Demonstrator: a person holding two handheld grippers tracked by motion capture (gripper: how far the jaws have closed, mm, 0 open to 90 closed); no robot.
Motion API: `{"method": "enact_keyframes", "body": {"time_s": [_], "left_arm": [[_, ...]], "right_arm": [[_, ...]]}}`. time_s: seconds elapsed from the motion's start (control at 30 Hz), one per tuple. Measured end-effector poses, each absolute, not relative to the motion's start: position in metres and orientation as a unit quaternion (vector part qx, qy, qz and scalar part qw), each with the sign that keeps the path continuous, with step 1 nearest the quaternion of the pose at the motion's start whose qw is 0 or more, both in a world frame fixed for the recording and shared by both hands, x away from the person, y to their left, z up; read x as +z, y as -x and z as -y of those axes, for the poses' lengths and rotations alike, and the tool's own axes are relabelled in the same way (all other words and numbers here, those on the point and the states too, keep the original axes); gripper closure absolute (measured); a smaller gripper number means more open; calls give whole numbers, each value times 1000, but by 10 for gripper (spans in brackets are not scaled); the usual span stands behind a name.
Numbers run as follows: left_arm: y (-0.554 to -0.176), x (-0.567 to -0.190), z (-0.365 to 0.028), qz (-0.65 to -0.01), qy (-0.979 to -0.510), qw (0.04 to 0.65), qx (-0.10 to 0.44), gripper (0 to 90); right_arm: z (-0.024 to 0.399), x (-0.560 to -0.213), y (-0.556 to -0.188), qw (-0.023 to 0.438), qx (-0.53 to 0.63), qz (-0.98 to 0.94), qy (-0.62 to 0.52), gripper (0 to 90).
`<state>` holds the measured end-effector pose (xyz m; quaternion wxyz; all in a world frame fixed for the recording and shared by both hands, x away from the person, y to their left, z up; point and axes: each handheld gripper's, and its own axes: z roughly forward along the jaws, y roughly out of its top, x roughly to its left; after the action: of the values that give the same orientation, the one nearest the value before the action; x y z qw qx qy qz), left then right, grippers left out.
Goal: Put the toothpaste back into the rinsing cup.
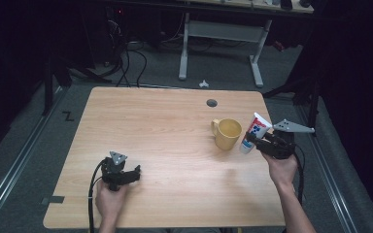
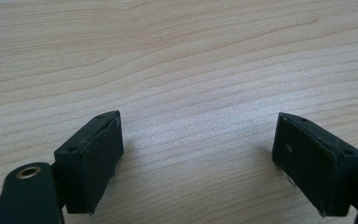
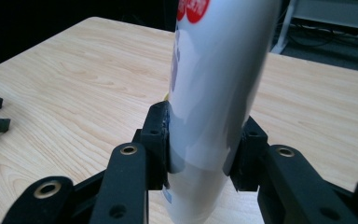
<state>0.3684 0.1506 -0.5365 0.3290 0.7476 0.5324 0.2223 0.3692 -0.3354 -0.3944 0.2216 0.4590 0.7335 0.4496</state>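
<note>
On one table (image 1: 165,126): one mug (image 1: 227,133), one tube (image 1: 253,131), two hand-held grippers.

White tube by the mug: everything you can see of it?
The white tube looks like glossy plastic, with red and blue print near its flat crimped top end. It is tilted, top leaning right, cap end down, just right of the yellow mug. The right claw clamps its lower body from both sides.

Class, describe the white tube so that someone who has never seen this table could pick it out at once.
Start at the wooden table and go to its right side, where a yellow mug stands. Just right of the mug, the right tongs clamp the tube, which leans. It alone is white, with red and blue print.
</note>
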Motion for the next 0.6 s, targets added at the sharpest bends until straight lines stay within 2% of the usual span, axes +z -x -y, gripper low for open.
{"method": "enact_keyframes", "body": {"time_s": [0.6], "left_arm": [[-368,-536,-151,-533,-748,329,222,165]], "right_arm": [[323,-378,-387,222,457,-741,-439,644]]}}
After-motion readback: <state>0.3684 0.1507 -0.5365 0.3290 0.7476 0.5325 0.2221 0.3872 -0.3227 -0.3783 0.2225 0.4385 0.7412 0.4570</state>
